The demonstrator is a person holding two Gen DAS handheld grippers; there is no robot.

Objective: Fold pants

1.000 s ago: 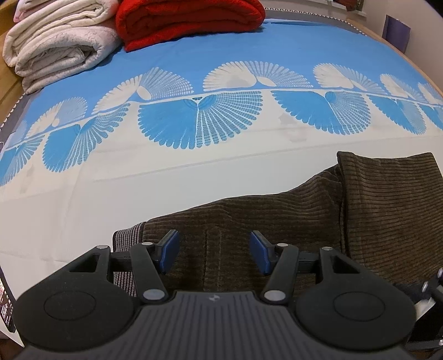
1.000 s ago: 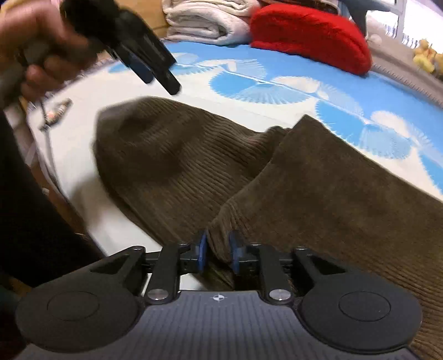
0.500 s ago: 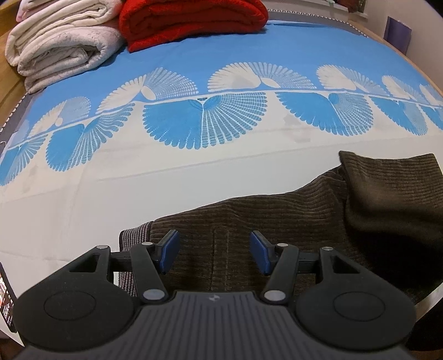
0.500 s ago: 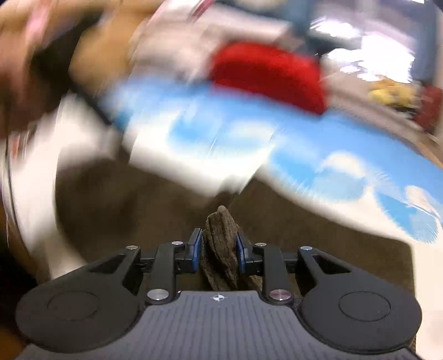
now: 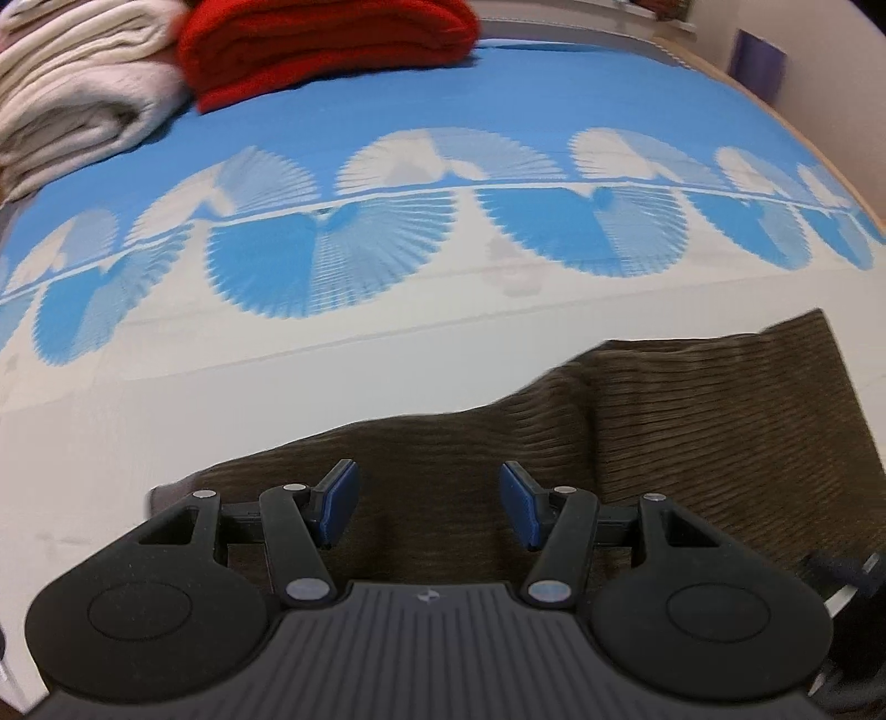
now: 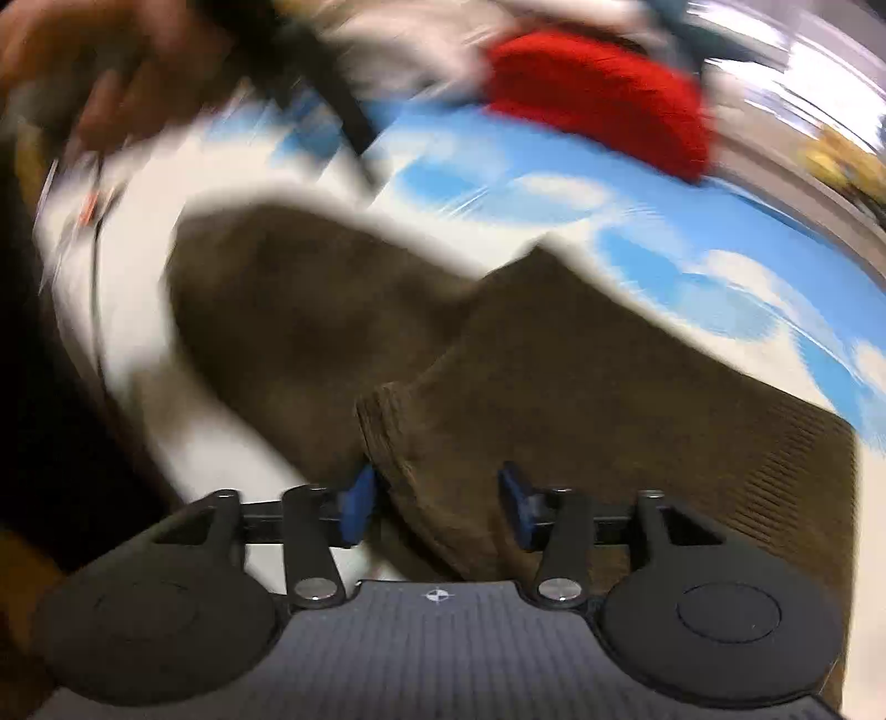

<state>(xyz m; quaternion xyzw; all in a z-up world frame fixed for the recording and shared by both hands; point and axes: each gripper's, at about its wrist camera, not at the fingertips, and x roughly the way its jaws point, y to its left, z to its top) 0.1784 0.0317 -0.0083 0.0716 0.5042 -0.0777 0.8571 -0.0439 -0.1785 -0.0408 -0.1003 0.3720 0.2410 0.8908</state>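
Note:
Brown corduroy pants (image 5: 664, 410) lie on the blue and white bedspread (image 5: 277, 354), with one part folded over on the right. My left gripper (image 5: 426, 504) is open and hovers over the near edge of the pants, holding nothing. In the blurred right wrist view the pants (image 6: 581, 376) lie folded. My right gripper (image 6: 437, 504) is open, with a folded corner of the pants lying loose between its jaws. The other gripper, held in a hand (image 6: 138, 72), shows at the top left.
A red folded blanket (image 5: 326, 44) and cream folded blankets (image 5: 72, 94) are stacked at the far left of the bed. The red blanket also shows in the right wrist view (image 6: 598, 99). The bed's near edge runs under both grippers.
My right gripper was shut on a bunch of pants cloth and lifted it over; now it is open and the cloth lies down. My left gripper moved slightly forward over the pants.

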